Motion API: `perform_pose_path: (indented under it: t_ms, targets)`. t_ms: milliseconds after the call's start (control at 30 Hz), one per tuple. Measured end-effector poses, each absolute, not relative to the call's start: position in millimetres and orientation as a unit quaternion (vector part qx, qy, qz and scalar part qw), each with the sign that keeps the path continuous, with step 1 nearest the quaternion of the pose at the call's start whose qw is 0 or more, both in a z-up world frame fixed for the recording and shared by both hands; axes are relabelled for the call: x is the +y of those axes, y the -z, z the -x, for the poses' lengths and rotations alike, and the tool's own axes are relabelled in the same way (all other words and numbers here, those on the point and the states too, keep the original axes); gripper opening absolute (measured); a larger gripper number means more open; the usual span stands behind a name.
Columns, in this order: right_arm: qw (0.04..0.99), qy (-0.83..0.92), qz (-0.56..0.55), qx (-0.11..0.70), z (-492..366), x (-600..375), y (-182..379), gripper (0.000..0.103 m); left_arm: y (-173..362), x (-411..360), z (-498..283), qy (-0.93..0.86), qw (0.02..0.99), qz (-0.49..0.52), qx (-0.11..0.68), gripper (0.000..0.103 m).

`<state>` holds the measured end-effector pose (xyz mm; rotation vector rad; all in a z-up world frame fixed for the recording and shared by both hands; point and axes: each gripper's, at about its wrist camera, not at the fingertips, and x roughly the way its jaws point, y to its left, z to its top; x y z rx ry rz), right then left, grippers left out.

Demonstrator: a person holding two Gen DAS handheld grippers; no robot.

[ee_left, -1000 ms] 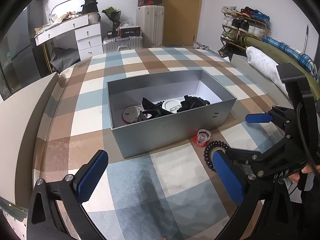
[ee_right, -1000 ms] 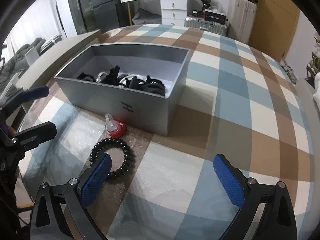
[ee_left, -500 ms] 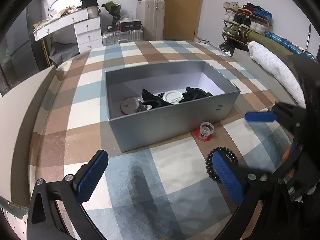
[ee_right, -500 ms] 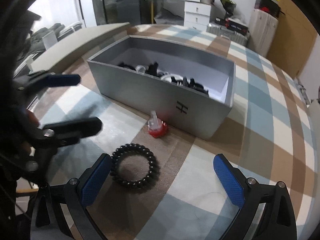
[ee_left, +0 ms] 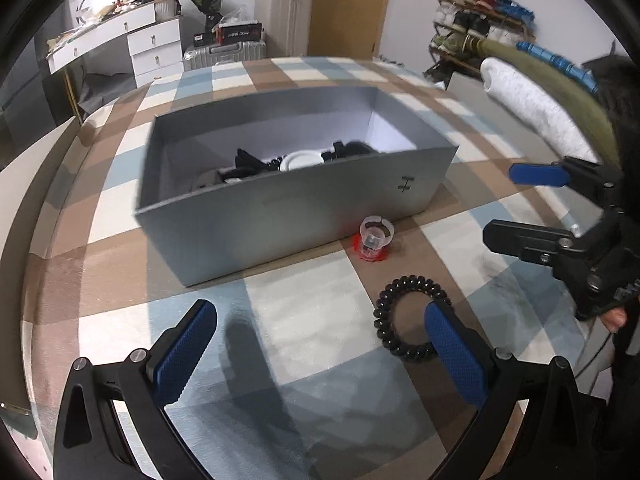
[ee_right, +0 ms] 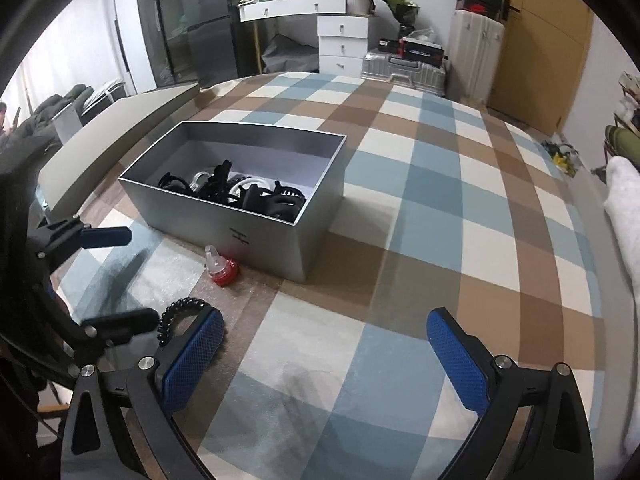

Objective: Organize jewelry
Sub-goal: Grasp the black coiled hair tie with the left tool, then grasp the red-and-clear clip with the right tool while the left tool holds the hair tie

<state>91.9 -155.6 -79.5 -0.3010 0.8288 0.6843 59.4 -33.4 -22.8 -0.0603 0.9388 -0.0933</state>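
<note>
left tool (ee_left: 320, 354) jaws apart, empty | right tool (ee_right: 324, 356) jaws apart, empty | black coil bracelet (ee_left: 412, 318) lay on checked cloth (ee_left: 312, 328) lower right of frame, just beside left tool's right finger | red-based ring (ee_left: 374, 240) touched grey box (ee_left: 280, 216) front wall

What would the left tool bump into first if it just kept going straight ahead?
Probably the front wall of the grey box. The left tool points at it over bare checked cloth; the black coil bracelet lies off by its right finger. Depth is unclear.
</note>
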Motion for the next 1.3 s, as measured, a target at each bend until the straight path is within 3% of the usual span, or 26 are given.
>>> perform_pose_path:
  t_ms: [400, 467, 533, 567, 633, 700, 967, 1133, 1300]
  targets:
    - [0.843, -0.337, 0.152, 0.392, -88, -145, 84, 0.102, 29, -2, -58, -0.029, 0.883, 0.007, 0.469, 0.101]
    - [0.842, -0.338, 0.149, 0.392, -88, -144, 84, 0.102, 27, 2, -57, -0.025, 0.884, 0.014, 0.467, 0.094]
    - [0.843, -0.341, 0.142, 0.39, -87, -140, 86, 0.102, 25, 2, -54, -0.016, 0.888, 0.018, 0.459, 0.067]
    - [0.845, -0.34, 0.138, 0.39, -87, -138, 87, 0.102, 24, 0, -53, -0.005, 0.89, 0.019, 0.455, 0.059]
    - [0.847, -0.339, 0.13, 0.388, -87, -133, 89, 0.101, 22, -8, -51, 0.014, 0.892, 0.006, 0.451, 0.023]
    - [0.845, -0.346, 0.126, 0.389, -85, -127, 92, 0.099, 21, -14, -50, 0.022, 0.894, -0.013, 0.448, 0.007]
    - [0.834, -0.362, 0.135, 0.395, -80, -109, 101, 0.079, 18, -5, -50, 0.035, 0.899, -0.007, 0.436, 0.005]
    - [0.82, -0.376, 0.14, 0.408, -79, -95, 106, 0.062, 2, 9, -43, 0.033, 0.909, 0.01, 0.415, 0.005]
    - [0.812, -0.39, 0.154, 0.405, -75, -77, 107, 0.054, -18, 13, -36, 0.039, 0.923, 0.021, 0.381, 0.005]
